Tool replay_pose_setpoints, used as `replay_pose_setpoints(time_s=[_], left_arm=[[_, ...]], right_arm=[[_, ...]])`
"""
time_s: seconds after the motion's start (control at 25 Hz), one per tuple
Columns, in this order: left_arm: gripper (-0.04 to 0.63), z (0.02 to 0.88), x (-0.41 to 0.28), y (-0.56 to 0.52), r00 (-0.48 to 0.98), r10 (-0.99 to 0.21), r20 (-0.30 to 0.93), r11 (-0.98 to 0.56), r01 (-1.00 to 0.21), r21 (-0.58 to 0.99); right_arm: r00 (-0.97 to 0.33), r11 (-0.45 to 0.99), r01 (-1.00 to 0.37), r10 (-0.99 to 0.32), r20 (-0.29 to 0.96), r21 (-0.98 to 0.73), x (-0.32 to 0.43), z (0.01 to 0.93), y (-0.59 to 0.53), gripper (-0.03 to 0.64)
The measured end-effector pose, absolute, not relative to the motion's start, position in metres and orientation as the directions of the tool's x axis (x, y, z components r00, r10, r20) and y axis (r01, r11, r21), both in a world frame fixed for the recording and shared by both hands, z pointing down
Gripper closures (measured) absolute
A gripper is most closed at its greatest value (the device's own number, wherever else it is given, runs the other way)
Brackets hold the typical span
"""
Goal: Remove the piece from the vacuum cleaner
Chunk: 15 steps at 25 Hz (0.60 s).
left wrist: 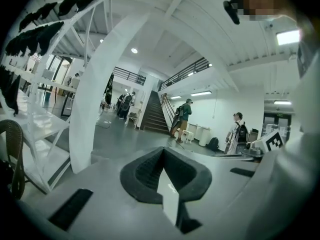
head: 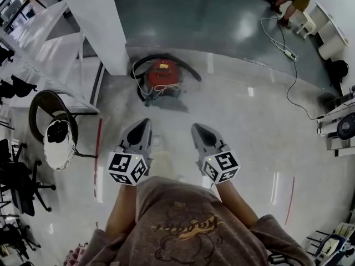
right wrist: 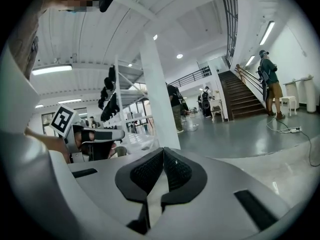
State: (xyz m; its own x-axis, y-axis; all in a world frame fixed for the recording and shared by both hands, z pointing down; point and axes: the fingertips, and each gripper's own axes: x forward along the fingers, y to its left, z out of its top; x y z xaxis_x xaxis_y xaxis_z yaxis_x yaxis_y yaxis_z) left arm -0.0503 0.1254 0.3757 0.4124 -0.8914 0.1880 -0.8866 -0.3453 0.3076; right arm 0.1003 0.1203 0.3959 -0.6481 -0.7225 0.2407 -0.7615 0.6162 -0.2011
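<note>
A red canister vacuum cleaner (head: 162, 77) sits on the floor beside a white pillar (head: 95, 24), its black hose (head: 183, 61) curled around it. My left gripper (head: 146, 122) and right gripper (head: 196, 127) hover side by side in front of me, well short of the vacuum and apart from it. Both are shut with nothing between the jaws. In the left gripper view the black pads (left wrist: 150, 171) meet tip to tip, and in the right gripper view the pads (right wrist: 147, 173) also touch. Neither gripper view shows the vacuum.
White shelving (head: 39, 43) and a wicker chair with a white object (head: 55, 132) stand at the left. Black office chairs (head: 19, 182) line the left edge. A cable (head: 288, 65) crosses the floor at right. People stand near a staircase (left wrist: 155, 115) far off.
</note>
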Motion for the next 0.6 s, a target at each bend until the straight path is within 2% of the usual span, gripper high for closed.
replay_pose_setpoints(time_s=[0.6], left_arm=[[0.592, 0.361, -0.085, -0.032, 0.550, -0.815, 0.184, -0.489, -0.822, 0.291]], right_arm=[[-0.610, 0.579, -0.793, -0.754, 0.245, -0.192, 0.049, 0.382, -0.023, 0.617]])
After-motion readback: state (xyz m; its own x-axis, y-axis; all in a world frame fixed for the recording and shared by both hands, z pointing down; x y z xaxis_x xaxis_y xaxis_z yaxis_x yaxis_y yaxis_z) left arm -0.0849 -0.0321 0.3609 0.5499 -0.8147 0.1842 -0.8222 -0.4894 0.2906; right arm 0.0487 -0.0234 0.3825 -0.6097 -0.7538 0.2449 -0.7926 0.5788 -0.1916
